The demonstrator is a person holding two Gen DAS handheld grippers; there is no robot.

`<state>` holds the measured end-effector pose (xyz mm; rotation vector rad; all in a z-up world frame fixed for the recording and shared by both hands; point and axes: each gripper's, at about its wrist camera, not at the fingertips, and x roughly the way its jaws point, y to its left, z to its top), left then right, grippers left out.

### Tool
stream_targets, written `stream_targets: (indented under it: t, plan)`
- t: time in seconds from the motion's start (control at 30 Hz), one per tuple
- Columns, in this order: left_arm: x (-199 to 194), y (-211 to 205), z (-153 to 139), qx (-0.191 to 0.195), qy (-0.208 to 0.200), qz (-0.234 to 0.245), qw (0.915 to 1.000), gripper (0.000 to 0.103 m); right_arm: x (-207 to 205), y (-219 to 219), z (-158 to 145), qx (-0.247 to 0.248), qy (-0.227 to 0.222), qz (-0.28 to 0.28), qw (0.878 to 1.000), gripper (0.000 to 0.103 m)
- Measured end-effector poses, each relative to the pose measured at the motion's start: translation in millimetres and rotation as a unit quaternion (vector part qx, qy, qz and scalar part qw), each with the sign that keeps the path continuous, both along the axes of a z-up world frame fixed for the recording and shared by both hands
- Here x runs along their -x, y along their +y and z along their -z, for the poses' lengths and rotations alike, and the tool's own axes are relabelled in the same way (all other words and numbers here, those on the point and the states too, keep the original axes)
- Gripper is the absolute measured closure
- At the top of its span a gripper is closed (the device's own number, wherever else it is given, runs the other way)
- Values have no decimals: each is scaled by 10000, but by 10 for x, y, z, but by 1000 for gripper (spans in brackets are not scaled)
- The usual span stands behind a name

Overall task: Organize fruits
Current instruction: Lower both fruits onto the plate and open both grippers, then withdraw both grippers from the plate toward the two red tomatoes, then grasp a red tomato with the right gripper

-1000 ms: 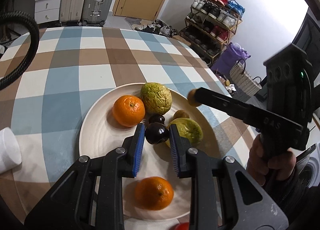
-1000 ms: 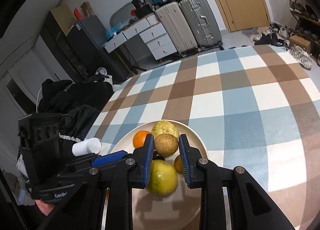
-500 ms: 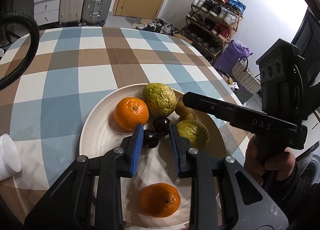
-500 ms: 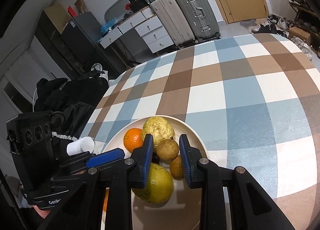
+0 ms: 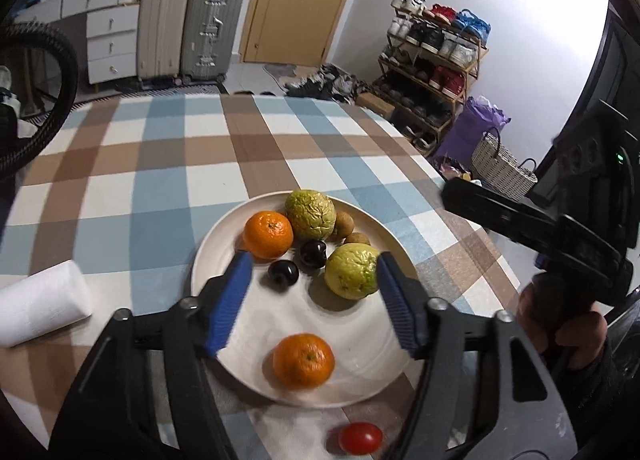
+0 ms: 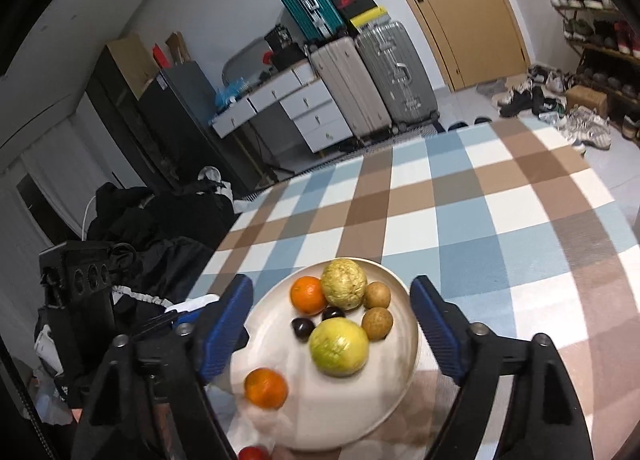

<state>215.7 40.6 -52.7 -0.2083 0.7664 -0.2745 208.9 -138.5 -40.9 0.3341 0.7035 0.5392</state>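
Both the left gripper [image 5: 314,300] and right gripper [image 6: 332,330] hover with jaws spread wide, holding nothing, above the plate [image 5: 360,344] at frame centre, where the fruits sit gathered; a small red fruit [image 5: 360,438] lies outside, lower frame, on the desk [image 5: 160,164].

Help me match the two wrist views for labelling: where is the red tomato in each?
Left wrist: tomato on the cloth at bottom centre, just off the plate rim.
Right wrist: tomato cut by the bottom edge, left of centre.
Shared landmark: the near orange beside it.
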Motion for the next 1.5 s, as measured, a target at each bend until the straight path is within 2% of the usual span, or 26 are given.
stream_targets:
  t: [0.07, 0.13, 0.3, 0.4, 0.77, 1.03, 1.5]
  plan:
    - [126, 6, -89, -69, -101, -129, 9998, 22, 147, -25, -83, -19, -113, 18, 9999, 12]
    - [246, 12, -168, -107, -186, -193, 9996, 21, 277, -45, -151, 3, -211, 60, 9998, 4]
    - [518, -2, -318, -288, -278, -321, 9987, 14, 637, -104, -330, 70, -545, 117, 9984, 2]
    - [686, -3, -388, -346, -365, -430, 9978, 2, 822, -130, -392, 103, -658, 134, 9977, 0]
    - [1253, -6, -506, -451, -577, -700, 9948, 1, 1480, -55, -369, 466, -964, 33, 9942, 0]
    - [1615, 85, -390, -489, -650, -980, 9919, 1, 1754, 120, -24, 766, -684, -192, 9945, 0]
    - [1795, 379, 45, -369, -180, -1337, 9902, 1, 1772, 494, 594, 1002, 198, -760, 9919, 0]
